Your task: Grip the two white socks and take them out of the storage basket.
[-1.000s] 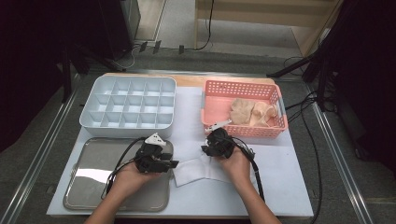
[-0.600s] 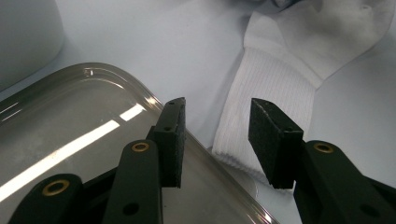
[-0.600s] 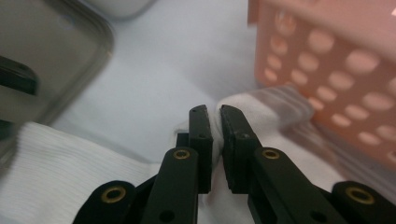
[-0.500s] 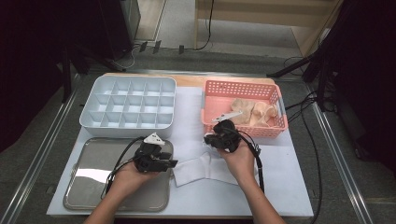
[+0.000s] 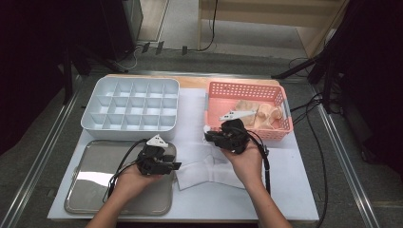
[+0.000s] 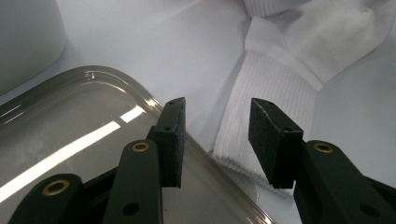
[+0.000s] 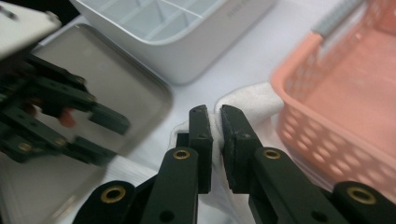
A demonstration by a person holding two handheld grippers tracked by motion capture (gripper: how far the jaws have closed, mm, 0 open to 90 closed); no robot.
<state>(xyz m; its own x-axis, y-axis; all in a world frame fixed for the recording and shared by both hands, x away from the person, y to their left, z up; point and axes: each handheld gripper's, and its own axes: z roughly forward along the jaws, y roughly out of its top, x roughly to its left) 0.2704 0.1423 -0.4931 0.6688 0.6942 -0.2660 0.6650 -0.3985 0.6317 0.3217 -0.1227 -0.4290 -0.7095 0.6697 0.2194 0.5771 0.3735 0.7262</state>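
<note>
A white sock (image 5: pixel 209 172) lies on the white table cover between my hands. My right gripper (image 5: pixel 212 138) is shut on a fold of the sock (image 7: pixel 247 100), its jaws having just closed on the cloth, and holds it a little above the table in front of the pink basket (image 5: pixel 280 130). In the right gripper view the fabric is pinched between the pads of that gripper (image 7: pixel 212 112). My left gripper (image 5: pixel 175 166) rests open at the tray's right edge. Its jaws (image 6: pixel 217 112) point at the sock's ribbed cuff (image 6: pixel 261 107) without touching it.
A steel tray (image 5: pixel 95 183) lies at the front left under my left hand. A white divided box (image 5: pixel 130 107) stands behind it. The pink basket holds beige cloth items (image 5: pixel 266 114). Cables trail from both grippers across the table.
My right gripper has risen from the table and shifted toward the basket, pulling part of the sock up with it. The left gripper has stayed where it was.
</note>
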